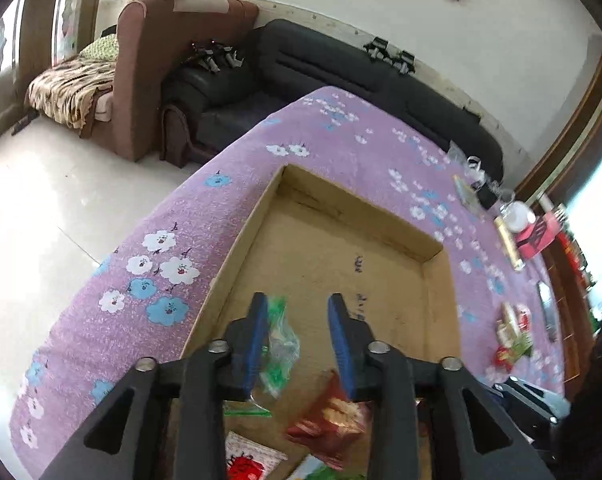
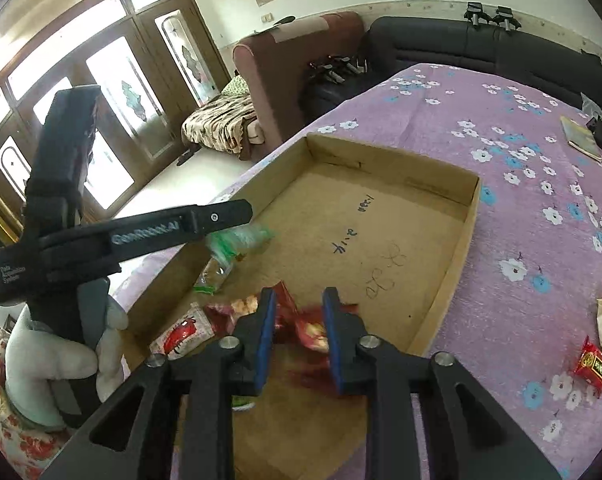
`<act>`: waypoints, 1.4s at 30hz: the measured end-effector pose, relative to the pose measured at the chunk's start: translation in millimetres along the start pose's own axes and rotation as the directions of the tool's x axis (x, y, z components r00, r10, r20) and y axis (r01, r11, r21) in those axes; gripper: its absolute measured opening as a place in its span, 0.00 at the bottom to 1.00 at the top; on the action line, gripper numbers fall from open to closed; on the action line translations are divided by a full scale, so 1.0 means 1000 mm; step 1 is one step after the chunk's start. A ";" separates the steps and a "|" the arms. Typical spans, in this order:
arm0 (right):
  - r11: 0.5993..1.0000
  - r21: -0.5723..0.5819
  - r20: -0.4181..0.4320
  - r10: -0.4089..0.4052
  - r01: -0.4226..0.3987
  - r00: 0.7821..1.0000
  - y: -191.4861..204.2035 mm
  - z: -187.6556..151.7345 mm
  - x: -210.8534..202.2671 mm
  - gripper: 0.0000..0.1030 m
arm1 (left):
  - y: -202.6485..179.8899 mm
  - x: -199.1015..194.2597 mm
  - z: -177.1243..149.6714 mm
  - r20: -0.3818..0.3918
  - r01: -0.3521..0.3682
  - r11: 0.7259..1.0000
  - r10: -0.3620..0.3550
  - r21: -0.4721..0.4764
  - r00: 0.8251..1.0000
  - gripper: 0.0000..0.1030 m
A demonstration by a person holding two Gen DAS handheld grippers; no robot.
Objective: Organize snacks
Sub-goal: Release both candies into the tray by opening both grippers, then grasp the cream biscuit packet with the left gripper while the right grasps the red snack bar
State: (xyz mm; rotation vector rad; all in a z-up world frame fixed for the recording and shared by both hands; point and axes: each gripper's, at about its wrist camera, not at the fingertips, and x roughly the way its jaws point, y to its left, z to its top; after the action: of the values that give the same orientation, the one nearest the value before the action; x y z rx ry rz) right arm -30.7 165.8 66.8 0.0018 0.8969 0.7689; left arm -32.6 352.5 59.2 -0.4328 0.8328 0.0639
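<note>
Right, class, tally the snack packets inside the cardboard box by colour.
Green-and-clear packet: 1
Dark red packet: 1
White packet with red picture: 1
Green packet, mostly hidden: 1
Total: 4

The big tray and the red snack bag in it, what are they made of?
The tray looks like plain brown cardboard: matte, with thin folded walls and pen scribbles on its floor. The red snack bag looks like thin plastic or foil film: glossy and crinkled, with printed pictures. It is blurred here, so which of the two is unclear.
</note>
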 end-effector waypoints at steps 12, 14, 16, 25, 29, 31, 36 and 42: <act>0.958 0.004 0.007 -0.286 0.286 0.958 -0.137 -0.025 -0.079 0.37 | -0.051 -0.036 -0.008 0.055 0.116 0.990 -0.121 0.080 0.991 0.50; 0.945 -0.020 -0.025 -0.326 0.326 0.945 -0.155 -0.034 -0.074 0.37 | -0.072 -0.033 -0.010 0.038 0.142 0.983 -0.147 0.115 0.988 0.50; 0.936 -0.058 -0.053 -0.351 0.348 0.935 -0.167 -0.042 -0.063 0.37 | -0.095 -0.024 -0.012 0.006 0.170 0.974 -0.173 0.147 0.985 0.50; 0.970 0.044 -0.060 -0.237 0.240 0.970 -0.180 -0.060 -0.072 0.18 | -0.180 0.017 -0.027 -0.108 0.213 0.938 -0.190 0.272 0.976 0.50; 0.972 0.101 -0.055 -0.208 0.213 0.977 -0.188 -0.086 -0.097 0.18 | -0.220 0.045 -0.042 -0.175 0.243 0.909 -0.193 0.338 0.965 0.50; 0.970 0.129 -0.046 -0.203 0.207 0.978 -0.194 -0.097 -0.109 0.18 | -0.239 0.060 -0.051 -0.210 0.263 0.893 -0.197 0.365 0.958 0.49; 0.959 0.215 -0.005 -0.190 0.187 0.982 -0.218 -0.111 -0.126 0.18 | -0.283 0.097 -0.070 -0.267 0.283 0.865 -0.181 0.415 0.946 0.49; 0.962 0.216 0.001 -0.169 0.165 0.986 -0.219 -0.114 -0.127 0.18 | -0.321 0.131 -0.066 -0.261 0.285 0.845 -0.180 0.453 0.948 0.49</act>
State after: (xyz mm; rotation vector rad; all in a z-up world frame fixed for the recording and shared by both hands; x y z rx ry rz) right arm -26.8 -106.8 15.4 0.1237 0.9452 0.5111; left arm 81.5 19.0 36.0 -0.0584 0.9608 -0.4225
